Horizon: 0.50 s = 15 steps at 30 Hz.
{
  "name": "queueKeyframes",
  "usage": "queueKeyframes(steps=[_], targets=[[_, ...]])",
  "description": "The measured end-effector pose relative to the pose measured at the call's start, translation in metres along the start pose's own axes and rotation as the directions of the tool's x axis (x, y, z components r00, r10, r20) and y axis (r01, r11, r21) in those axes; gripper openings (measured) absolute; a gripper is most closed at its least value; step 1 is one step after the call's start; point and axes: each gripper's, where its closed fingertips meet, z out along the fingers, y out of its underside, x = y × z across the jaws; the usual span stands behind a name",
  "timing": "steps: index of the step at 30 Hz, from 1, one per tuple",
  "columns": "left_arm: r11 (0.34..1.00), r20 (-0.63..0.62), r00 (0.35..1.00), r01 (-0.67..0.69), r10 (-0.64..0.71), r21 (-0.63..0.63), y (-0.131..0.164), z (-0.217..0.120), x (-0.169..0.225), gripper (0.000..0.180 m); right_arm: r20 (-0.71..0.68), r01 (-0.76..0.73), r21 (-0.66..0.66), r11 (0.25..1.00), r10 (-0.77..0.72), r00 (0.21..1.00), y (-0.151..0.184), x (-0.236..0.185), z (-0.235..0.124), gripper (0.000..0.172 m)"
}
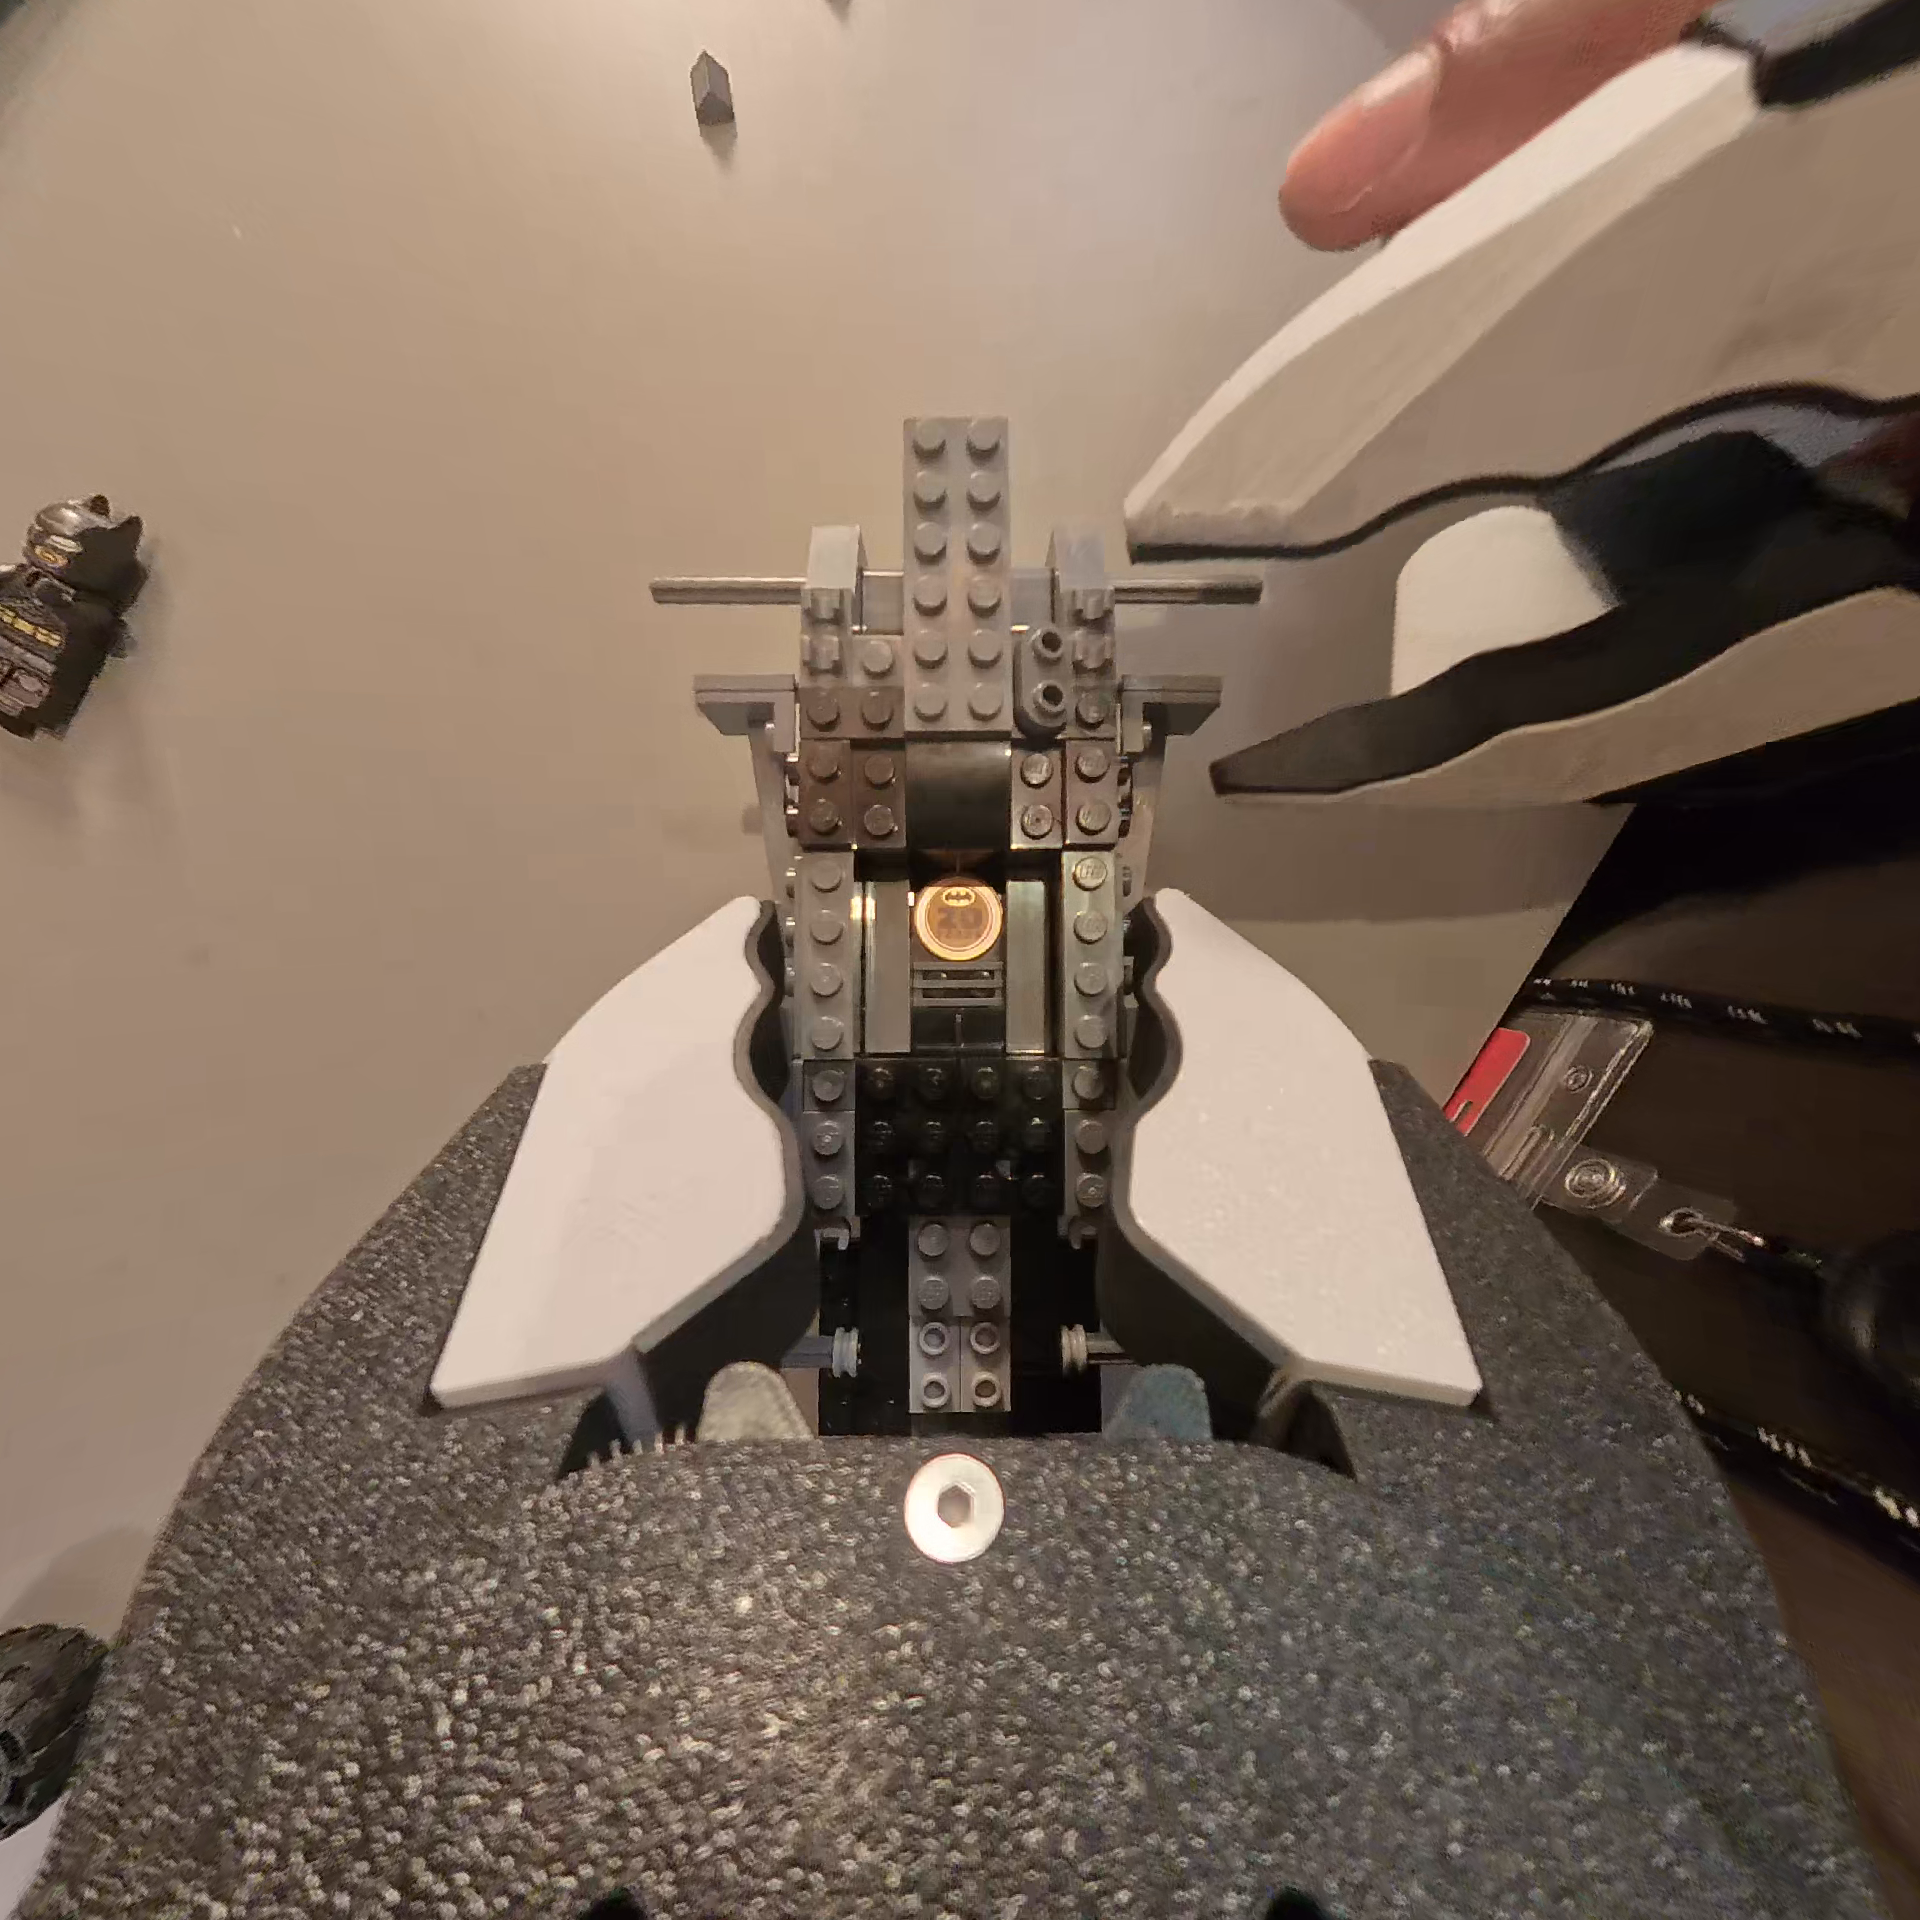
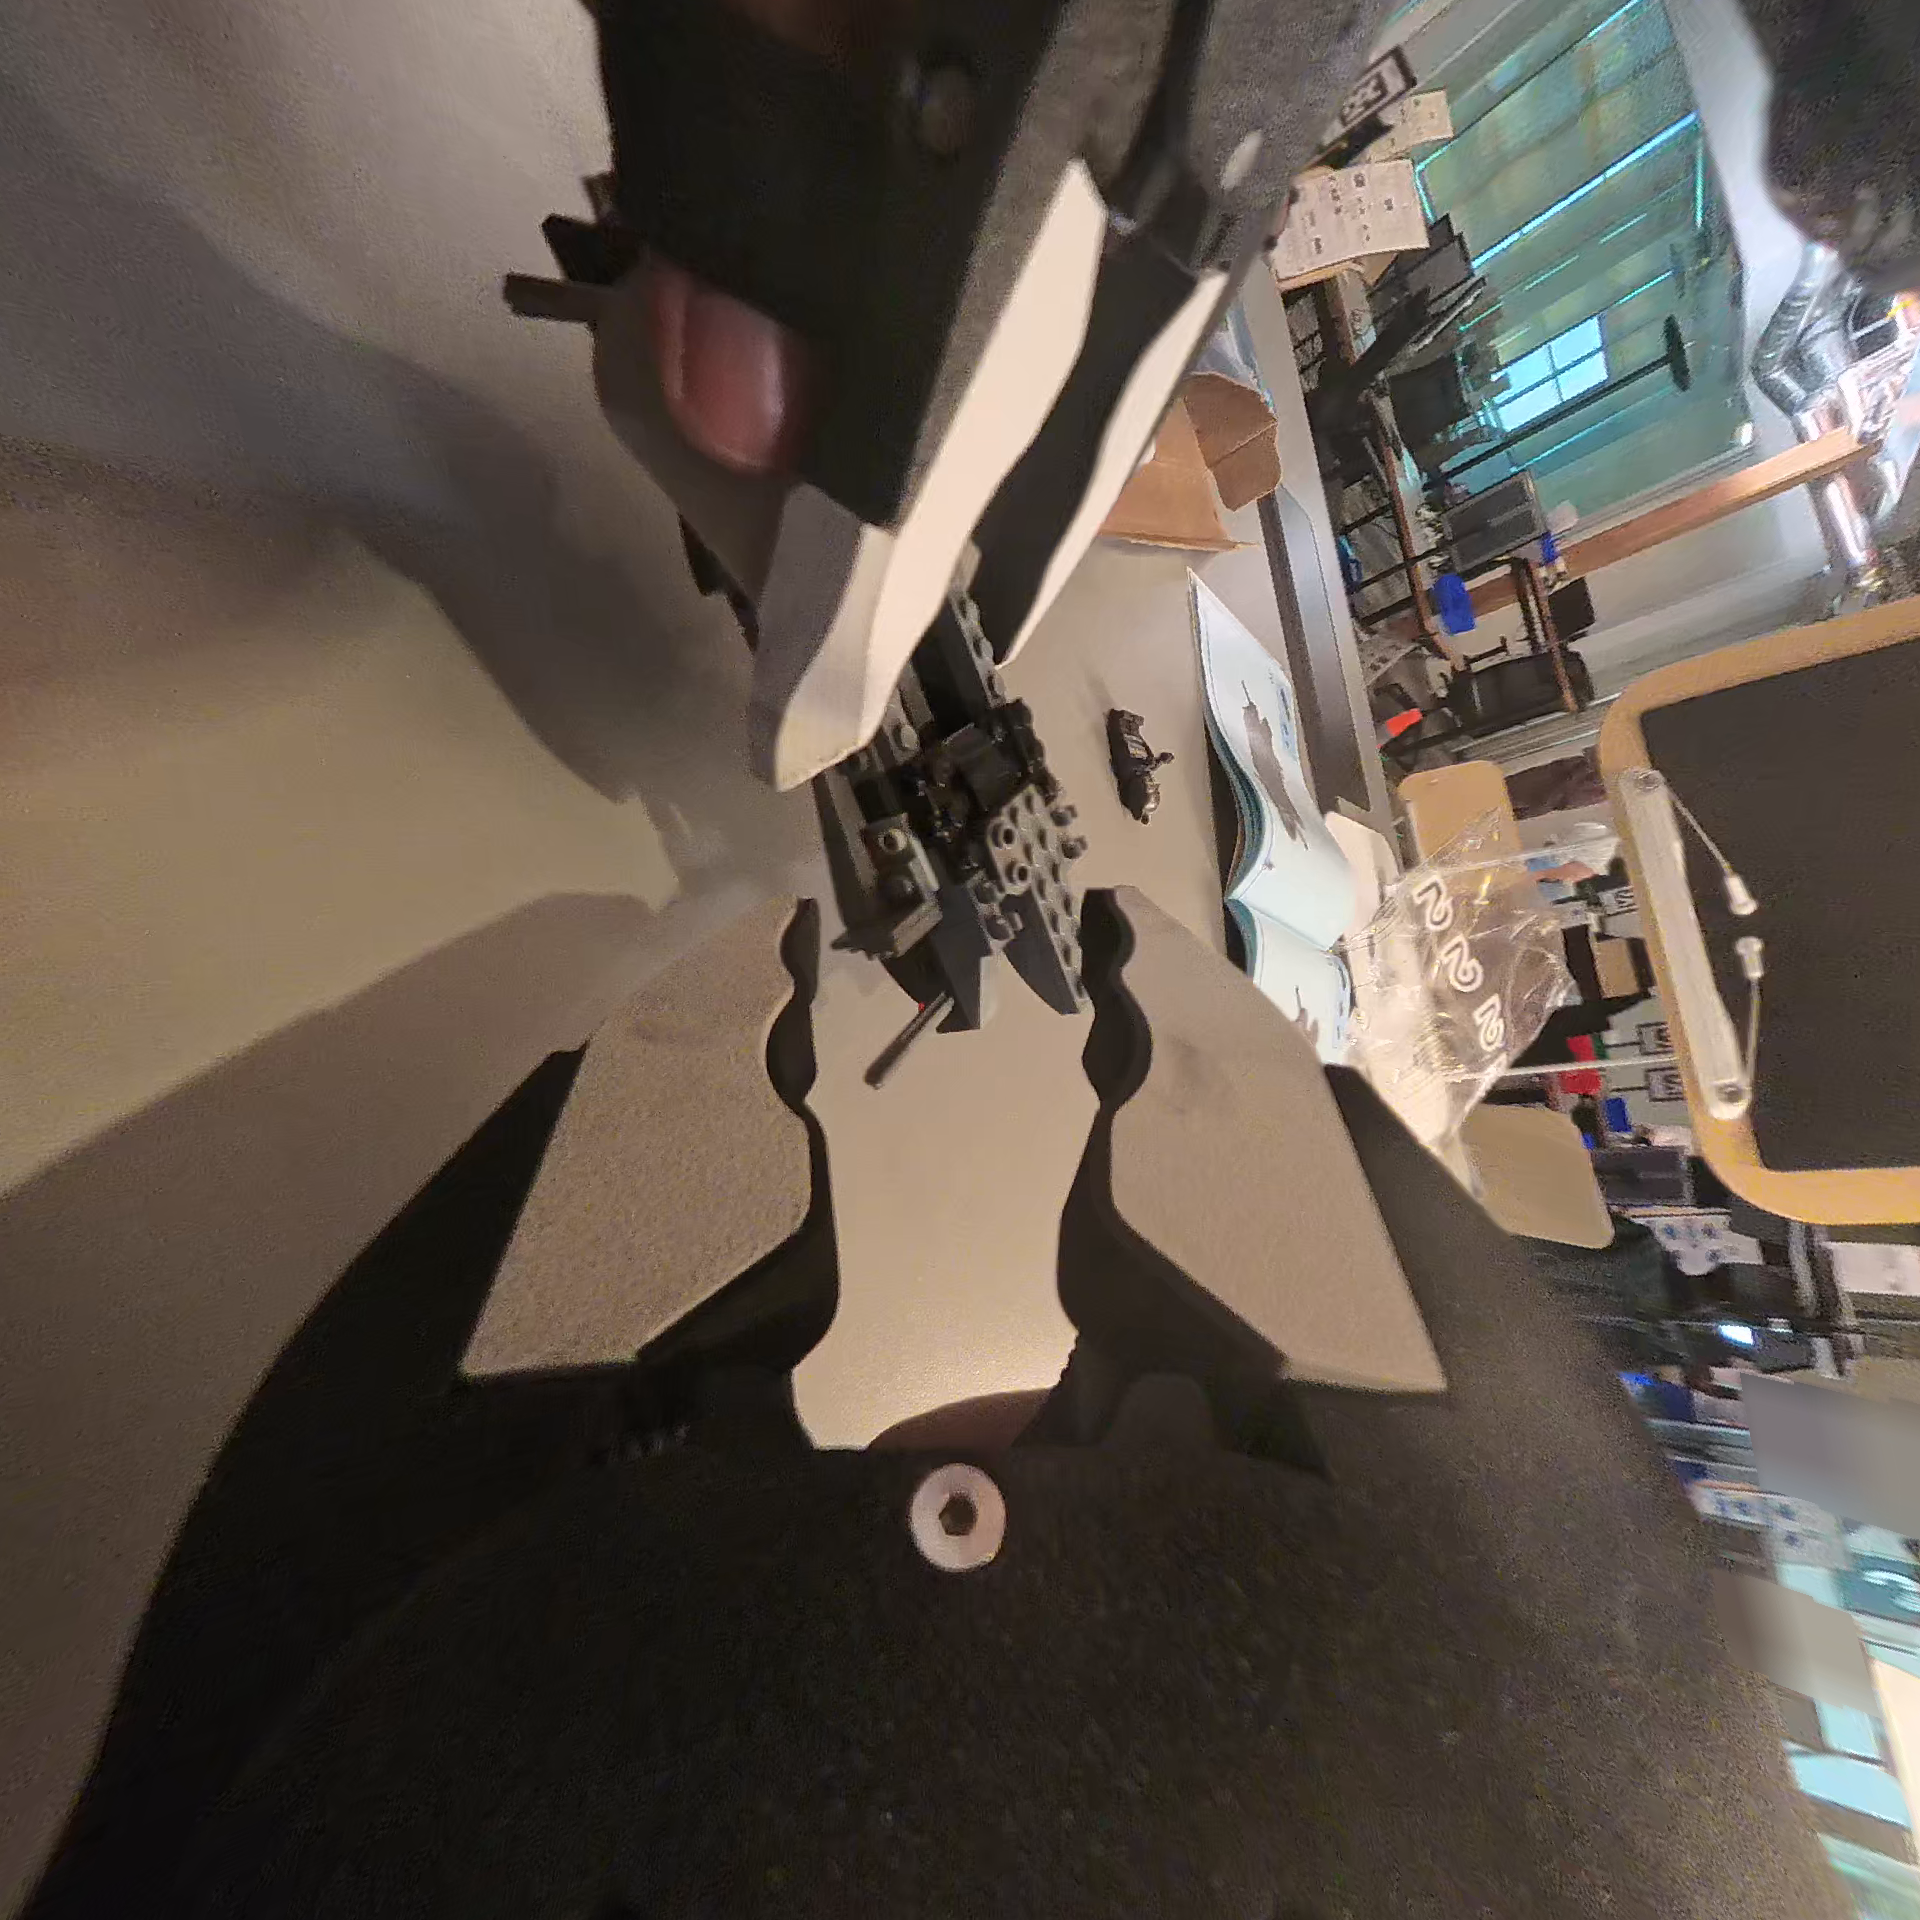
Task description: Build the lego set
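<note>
Underneath, a plain beige table [image 1: 364, 312], cluttered room behind.

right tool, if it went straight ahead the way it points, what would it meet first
Most likely the grey and black brick-built model, held in the left tool. The right tool is open with nothing between its fingers, and the model's near end sits just past its fingertips. Depth is hard to judge.

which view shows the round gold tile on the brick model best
The left wrist view. There the round gold tile faces the camera, lit, in the middle of the grey and black brick model clamped by the left gripper. The right wrist view shows that model edge-on and blurred, and the tile cannot be made out.
</note>
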Motion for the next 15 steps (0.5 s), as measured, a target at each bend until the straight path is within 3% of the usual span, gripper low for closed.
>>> queueKeyframes(steps=[6,15], targets=[[1.0,0.011,1.0,-0.005,0.005,0.004,-0.001,-0.001,0.0,0.065,-0.077,0.101,-0.045,0.994,-0.104,0.992,0.0,0.0,0.011,0.056],[1.0,0.019,1.0,0.01,-0.01,0.019,-0.003,-0.004,-0.002,0.065,-0.124,0.136,-0.046,0.99,-0.14,0.982,-0.001,0.003,0.019,0.044]])
